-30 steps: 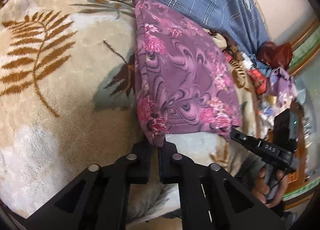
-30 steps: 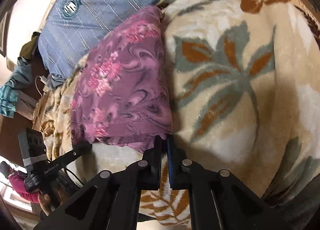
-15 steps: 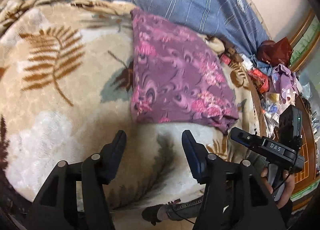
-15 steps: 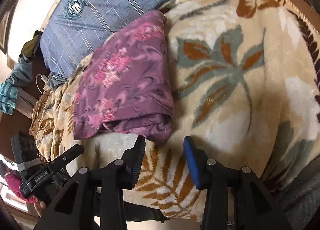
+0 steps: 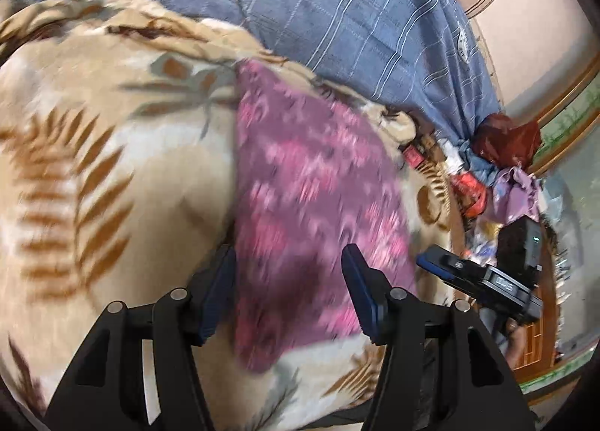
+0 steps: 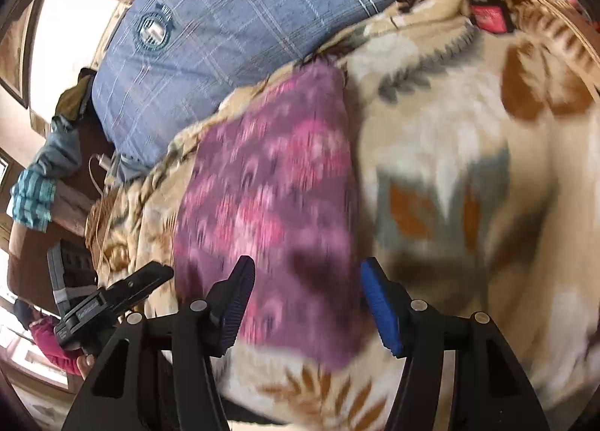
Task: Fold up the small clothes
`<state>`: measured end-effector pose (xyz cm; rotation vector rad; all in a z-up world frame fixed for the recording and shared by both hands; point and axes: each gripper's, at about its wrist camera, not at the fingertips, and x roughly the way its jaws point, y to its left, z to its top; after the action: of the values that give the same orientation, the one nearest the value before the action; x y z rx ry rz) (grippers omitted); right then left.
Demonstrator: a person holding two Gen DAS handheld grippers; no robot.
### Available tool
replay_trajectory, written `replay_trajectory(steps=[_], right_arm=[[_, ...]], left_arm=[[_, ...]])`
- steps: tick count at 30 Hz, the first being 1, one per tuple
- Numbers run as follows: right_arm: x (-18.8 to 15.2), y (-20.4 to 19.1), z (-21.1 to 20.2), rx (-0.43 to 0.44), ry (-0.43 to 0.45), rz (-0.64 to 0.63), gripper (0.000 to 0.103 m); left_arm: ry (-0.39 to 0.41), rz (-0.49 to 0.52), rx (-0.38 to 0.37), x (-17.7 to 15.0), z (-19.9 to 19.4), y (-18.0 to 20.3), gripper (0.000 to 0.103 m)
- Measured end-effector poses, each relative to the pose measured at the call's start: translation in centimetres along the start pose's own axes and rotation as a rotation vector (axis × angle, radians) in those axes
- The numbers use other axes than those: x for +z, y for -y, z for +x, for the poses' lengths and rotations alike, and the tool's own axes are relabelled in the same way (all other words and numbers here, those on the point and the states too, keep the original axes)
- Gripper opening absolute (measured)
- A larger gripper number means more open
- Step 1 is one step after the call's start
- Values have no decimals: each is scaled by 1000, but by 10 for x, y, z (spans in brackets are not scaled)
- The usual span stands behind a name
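Both grippers, left (image 5: 288, 292) and right (image 6: 305, 303), have moved forward since half a second ago, jaws apart over the folded cloth (image 5: 311, 213) on the blanket (image 5: 93, 176). Closing at 12 o'clock may pinch only the top layer, or blanket pile too, and undo the fold.

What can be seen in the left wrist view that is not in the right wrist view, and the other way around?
Only the left wrist view shows the dark red bag and the heap of mixed clothes at the bed's edge. Only the right wrist view shows the round emblem on the blue checked sheet and the striped teal cloth. Both show the folded purple floral garment lying on the leaf-print blanket, with open jaws over its near edge.
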<state>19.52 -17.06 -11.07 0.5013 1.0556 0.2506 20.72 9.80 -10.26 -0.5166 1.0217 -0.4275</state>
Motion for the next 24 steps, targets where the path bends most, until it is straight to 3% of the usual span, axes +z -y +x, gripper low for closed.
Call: replay_trajectory(steps=[3, 6, 9, 11, 12, 13, 14, 15, 17, 19, 20, 23, 24], right_arm=[[33, 1, 11, 15, -2, -19, 61], [55, 3, 27, 47, -7, -40, 58], [52, 16, 51, 65, -23, 2, 47], [45, 20, 58, 80, -35, -9, 42], [44, 20, 57, 89, -31, -13, 34], [46, 19, 54, 96, -33, -12, 31], [49, 17, 49, 94, -29, 2, 19], [51, 16, 44, 100, -24, 6, 17], [53, 9, 40, 77, -29, -39, 16], [50, 15, 49, 23, -52, -41, 16], [49, 20, 55, 19, -66, -31, 17], [51, 19, 49, 33, -67, -30, 25], [53, 12, 42, 16, -62, -52, 26]], left_arm=[[-25, 10, -22, 30, 14, -1, 57], [-79, -14, 13, 42, 43, -14, 53], [-56, -56, 18, 33, 53, -33, 12], [-79, -85, 20, 31, 59, -41, 5], [-74, -90, 2, 31, 58, -41, 3], [-67, -95, -26, 32, 54, -38, 2], [-57, -94, -82, 33, 49, -33, 2], [-42, -87, -120, 33, 44, -29, 2], [-46, -74, -106, 34, 44, -29, 2], [-79, -89, 15, 31, 55, -42, 3], [-95, -98, 26, 30, 58, -47, 5], [-90, -150, -11, 34, 47, -53, 10], [-57, -151, -22, 36, 35, -51, 24]])
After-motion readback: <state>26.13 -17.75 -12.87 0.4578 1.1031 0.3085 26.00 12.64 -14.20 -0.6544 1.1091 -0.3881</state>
